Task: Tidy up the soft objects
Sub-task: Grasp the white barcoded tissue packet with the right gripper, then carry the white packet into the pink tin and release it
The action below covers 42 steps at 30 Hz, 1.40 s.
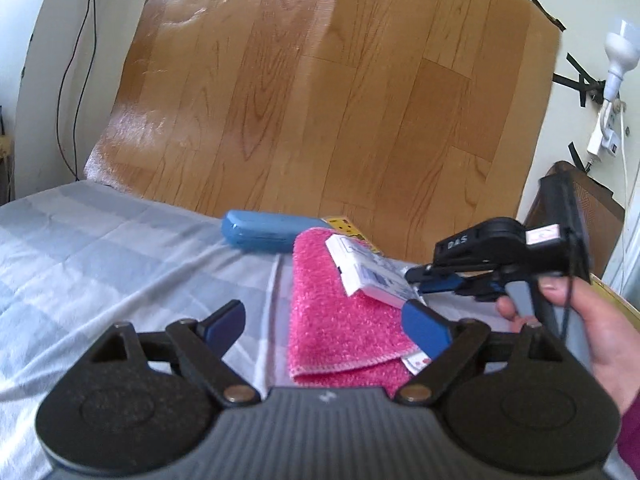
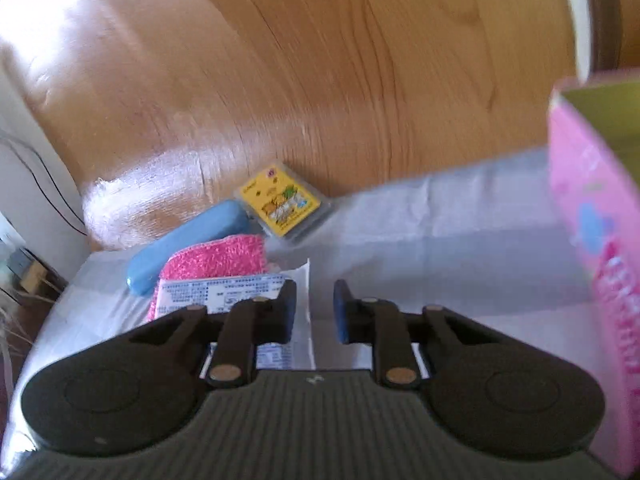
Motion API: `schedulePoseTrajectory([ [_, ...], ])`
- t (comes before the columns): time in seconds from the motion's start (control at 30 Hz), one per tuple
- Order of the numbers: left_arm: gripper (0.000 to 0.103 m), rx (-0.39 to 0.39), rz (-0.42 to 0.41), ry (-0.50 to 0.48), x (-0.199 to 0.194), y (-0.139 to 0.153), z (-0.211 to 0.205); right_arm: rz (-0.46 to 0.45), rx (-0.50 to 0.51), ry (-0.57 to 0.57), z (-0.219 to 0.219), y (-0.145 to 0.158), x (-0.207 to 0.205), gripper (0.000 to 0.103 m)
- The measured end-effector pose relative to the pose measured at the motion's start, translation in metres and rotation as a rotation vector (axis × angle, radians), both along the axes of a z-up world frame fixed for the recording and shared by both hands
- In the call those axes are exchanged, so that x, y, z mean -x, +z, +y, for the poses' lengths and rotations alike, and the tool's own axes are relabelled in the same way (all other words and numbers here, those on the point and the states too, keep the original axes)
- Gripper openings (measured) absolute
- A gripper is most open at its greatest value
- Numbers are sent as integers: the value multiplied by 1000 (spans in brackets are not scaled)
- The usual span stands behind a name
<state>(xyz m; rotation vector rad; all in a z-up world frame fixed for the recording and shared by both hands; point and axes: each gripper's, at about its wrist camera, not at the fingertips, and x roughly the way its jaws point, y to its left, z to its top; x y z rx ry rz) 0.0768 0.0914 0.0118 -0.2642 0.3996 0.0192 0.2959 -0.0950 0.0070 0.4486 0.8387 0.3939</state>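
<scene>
Wood-grain vinyl sheeting [image 1: 320,92] is hung as a backdrop behind a bed covered in a pale grey-blue checked sheet [image 1: 100,248]. The folded pink microfibre cloth [image 1: 336,316], the soft item of the task, is laid near the back edge of the bed, its looped pile dense and its hemmed edge turned toward the left gripper [image 1: 328,320]. A white printed packet [image 1: 372,272] is rested tilted on the cloth. A smooth, rounded blue case [image 1: 260,230] is placed just behind the cloth, beside a glossy yellow card pack [image 2: 280,204] against the backdrop. A pink carton [image 2: 592,240] is seen at the right side of the right wrist view.

The left gripper is held with its jaws wide, nothing between them; one blue pad is near the packet's lower corner. The right gripper [image 2: 314,312] is held with a narrow gap between its pads, just beside the packet; no grasp is evident.

Hazards, as judged:
- The packet may slide off the tilted, compliant pile if it is nudged by either pad.
- The cloth may be unfolded or bunched if only its top layer is pinched.
- The loose sheet may be caught together with the cloth.
- The two grippers are close together and may collide.
</scene>
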Motion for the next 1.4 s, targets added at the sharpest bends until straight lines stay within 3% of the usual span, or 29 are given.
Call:
schedulePoseTrajectory([
  [0.1, 88, 16, 2, 0, -1, -1, 3, 33, -47, 11, -2, -3, 6, 3],
  [0.27, 89, 83, 4, 14, 0, -3, 14, -40, -63, 29, -3, 24, 45, 3],
  [0.4, 89, 130, 2, 10, 3, -4, 20, -117, -24, 61, -23, 39, 103, 3],
  [0.53, 89, 115, 7, -26, 4, -4, 14, -162, -5, 55, -63, 34, 171, 3],
  [0.67, 89, 50, 24, -103, 4, -2, -5, -164, 23, -14, -106, 22, 236, 3],
  [0.8, 89, 70, 63, -230, 12, -1, -37, -155, 105, -148, -153, 9, 285, 4],
  [0.93, 89, 93, 116, -400, 19, 1, -86, -169, 183, -239, -186, 2, 311, 17],
  [0.97, 89, 87, 132, -442, 19, 3, -100, -169, 174, -232, -192, 0, 313, 29],
  [1.0, 89, 80, 148, -479, 20, 5, -114, -175, 169, -215, -194, -1, 315, 42],
  [1.13, 89, 61, 208, -597, 20, 8, -158, -251, 226, -89, -177, 3, 326, 50],
  [1.2, 89, 58, 254, -634, 19, 5, -174, -276, 268, -20, -163, 1, 329, 61],
  [1.33, 90, 22, 323, -678, 19, -6, -201, -316, 387, 18, -141, -11, 323, 65],
  [1.37, 90, 0, 311, -678, 22, -9, -206, -325, 383, 26, -144, -11, 323, 64],
  [1.4, 83, -28, 299, -681, 27, -10, -212, -329, 367, 34, -142, -11, 321, 52],
])
